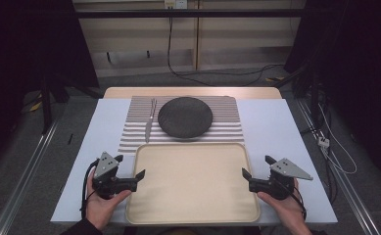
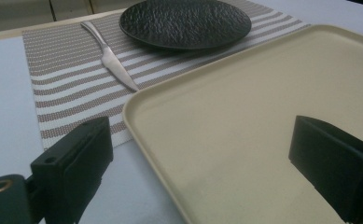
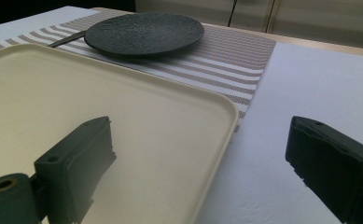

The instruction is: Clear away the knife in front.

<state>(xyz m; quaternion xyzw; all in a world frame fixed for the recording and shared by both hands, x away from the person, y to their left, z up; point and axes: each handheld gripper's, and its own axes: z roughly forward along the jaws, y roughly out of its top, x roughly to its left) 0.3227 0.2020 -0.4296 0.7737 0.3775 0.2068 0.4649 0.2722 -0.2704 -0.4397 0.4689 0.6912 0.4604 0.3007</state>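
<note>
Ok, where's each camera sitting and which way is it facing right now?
High view: above the person's side, looking forward and down at the tray; both hands, left claw, right claw.
Left gripper view: on the left claw, facing tray corner, knife; own jaws.
Right gripper view: on the right claw, facing tray edge; own jaws.
All share the plate.

Cut off, hidden or too small

Tray (image 2: 244,121) cropped at right and bottom edges in left gripper view; fork (image 3: 67,38) mostly hidden behind plate (image 3: 144,32) in right gripper view; fork tines too small to count from high view.
</note>
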